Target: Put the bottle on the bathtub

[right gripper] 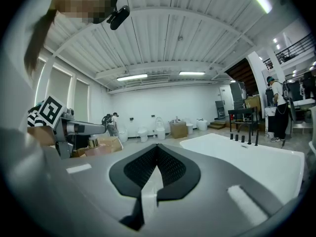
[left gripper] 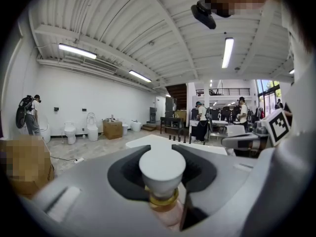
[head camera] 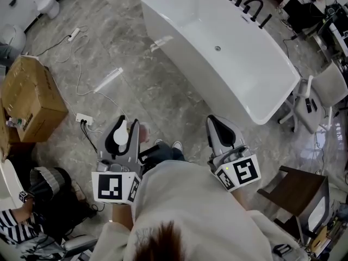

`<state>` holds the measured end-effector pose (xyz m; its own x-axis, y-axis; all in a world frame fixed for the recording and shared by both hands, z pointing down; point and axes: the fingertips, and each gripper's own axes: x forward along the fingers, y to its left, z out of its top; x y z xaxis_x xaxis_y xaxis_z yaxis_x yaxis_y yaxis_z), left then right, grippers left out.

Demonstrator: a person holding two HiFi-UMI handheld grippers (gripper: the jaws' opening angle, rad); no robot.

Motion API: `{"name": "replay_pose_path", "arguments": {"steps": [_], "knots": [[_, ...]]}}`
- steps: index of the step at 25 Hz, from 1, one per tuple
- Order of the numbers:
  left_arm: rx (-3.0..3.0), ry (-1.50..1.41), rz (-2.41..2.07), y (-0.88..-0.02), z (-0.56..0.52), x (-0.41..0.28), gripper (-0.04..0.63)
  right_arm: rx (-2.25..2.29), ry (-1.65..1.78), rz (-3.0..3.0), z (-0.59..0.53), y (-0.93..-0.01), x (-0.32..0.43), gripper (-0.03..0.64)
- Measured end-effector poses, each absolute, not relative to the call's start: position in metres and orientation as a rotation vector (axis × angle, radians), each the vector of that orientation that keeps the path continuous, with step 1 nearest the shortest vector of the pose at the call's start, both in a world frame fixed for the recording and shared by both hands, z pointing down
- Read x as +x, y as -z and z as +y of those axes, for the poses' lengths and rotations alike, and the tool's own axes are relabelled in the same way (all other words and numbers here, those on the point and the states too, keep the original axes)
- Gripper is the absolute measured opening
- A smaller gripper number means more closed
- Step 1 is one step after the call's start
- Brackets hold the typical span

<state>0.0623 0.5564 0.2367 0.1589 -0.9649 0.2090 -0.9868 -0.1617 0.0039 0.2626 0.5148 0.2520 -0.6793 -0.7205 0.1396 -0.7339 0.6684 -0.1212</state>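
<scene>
Bottle (head camera: 120, 134) with a white cap sits clamped between the fingers of the left gripper (head camera: 125, 125) in the head view, while the right gripper (head camera: 213, 121) beside it has its fingers together on nothing. The white bathtub (head camera: 228, 69) lies on the floor well beyond both sets of fingertips, nearer the right ones. The left gripper view shows the fingers pressed on the bottle below its gold collar, the cap standing up between them and the tub's rim straight past the tips. The right gripper view shows the dark pads meeting at their tips, the tub ahead and to their right, and the left gripper off to their left.
</scene>
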Motion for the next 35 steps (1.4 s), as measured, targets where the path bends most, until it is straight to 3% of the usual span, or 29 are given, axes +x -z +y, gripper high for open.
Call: {"name": "replay_pose_path", "arguments": {"steps": [13, 35], "knots": [[2.22, -0.248, -1.974, -0.241, 0.529, 0.034, 0.179, 1.262, -0.349, -2.727, 0.497, -0.268, 0.267, -0.002], [2.319, -0.272, -1.883, -0.242, 0.413, -0.071, 0.179, 1.339, -0.343, -2.722, 0.379, -0.256, 0.141, -0.002]]}}
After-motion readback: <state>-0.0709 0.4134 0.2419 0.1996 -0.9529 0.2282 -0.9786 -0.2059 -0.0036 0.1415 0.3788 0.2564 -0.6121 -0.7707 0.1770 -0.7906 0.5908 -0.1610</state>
